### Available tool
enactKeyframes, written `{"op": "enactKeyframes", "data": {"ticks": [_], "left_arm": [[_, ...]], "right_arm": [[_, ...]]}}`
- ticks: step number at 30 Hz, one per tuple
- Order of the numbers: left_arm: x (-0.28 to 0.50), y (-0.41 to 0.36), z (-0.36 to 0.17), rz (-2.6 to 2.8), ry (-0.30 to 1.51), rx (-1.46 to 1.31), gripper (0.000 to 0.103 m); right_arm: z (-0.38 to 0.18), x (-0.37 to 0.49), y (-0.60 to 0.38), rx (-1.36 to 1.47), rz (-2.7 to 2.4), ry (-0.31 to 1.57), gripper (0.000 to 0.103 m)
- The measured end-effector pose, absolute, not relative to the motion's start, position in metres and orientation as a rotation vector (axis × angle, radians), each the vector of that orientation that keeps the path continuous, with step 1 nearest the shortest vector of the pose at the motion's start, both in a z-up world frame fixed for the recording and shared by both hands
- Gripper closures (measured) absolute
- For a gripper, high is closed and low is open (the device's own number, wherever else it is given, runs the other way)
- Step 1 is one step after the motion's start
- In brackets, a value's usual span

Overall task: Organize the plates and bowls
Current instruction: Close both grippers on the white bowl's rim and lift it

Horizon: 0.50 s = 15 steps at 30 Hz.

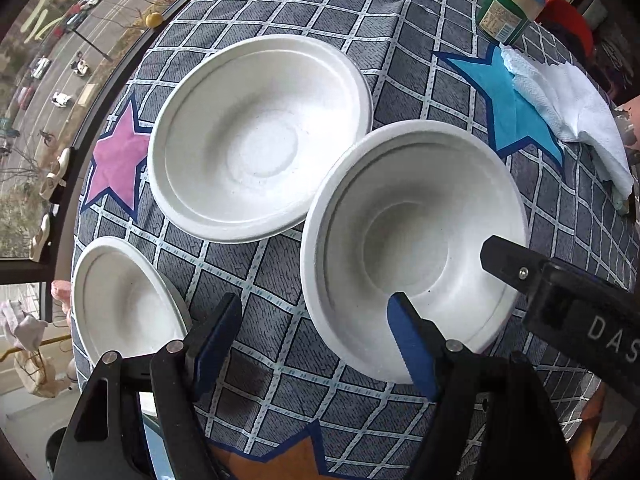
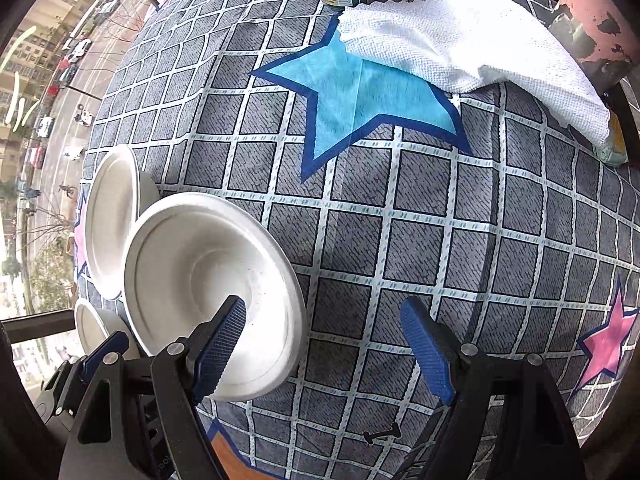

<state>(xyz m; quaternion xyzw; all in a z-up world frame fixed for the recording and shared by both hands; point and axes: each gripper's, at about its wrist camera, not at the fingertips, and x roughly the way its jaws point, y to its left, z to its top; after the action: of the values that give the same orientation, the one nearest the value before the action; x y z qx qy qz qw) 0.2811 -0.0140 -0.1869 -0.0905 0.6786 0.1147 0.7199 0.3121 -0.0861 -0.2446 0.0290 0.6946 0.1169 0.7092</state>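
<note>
Three white disposable dishes sit on the checked tablecloth. In the left wrist view a wide shallow plate lies in the middle, a deep bowl to its right and a small bowl at the lower left. My left gripper is open, its right finger over the deep bowl's near rim and its left finger over bare cloth. My right gripper is open too, its left finger above the deep bowl and the other over cloth. Neither gripper's pads press on the bowl. A right gripper finger reaches over the bowl's far side.
A green bottle and a crumpled white towel lie at the far right, by a blue star. A chipped pink object stands at the table's corner. The table's left edge runs along a window above a street.
</note>
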Motion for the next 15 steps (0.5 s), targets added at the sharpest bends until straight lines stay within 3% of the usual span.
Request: {"op": "enactKeyframes", "data": {"ticks": [3, 5, 10, 15], "left_arm": [[0.286, -0.012, -0.196, 0.268, 1.525, -0.240, 0.045], [0.288, -0.011, -0.201, 0.265, 1.533, -0.264, 0.060], [0.295, -0.019, -0.202, 0.225, 1.522, -0.245, 0.076], [0.289, -0.037, -0.201, 0.147, 1.525, -0.174, 0.077]], "right_arm": [[-0.256, 0.320, -0.073, 0.058, 0.276, 1.554, 0.029], [-0.261, 0.322, -0.068, 0.045, 0.271, 1.579, 0.058], [-0.271, 0.307, -0.062, 0.106, 0.302, 1.607, 0.084], [-0.278, 0.274, -0.074, 0.113, 0.303, 1.629, 0.084]]}}
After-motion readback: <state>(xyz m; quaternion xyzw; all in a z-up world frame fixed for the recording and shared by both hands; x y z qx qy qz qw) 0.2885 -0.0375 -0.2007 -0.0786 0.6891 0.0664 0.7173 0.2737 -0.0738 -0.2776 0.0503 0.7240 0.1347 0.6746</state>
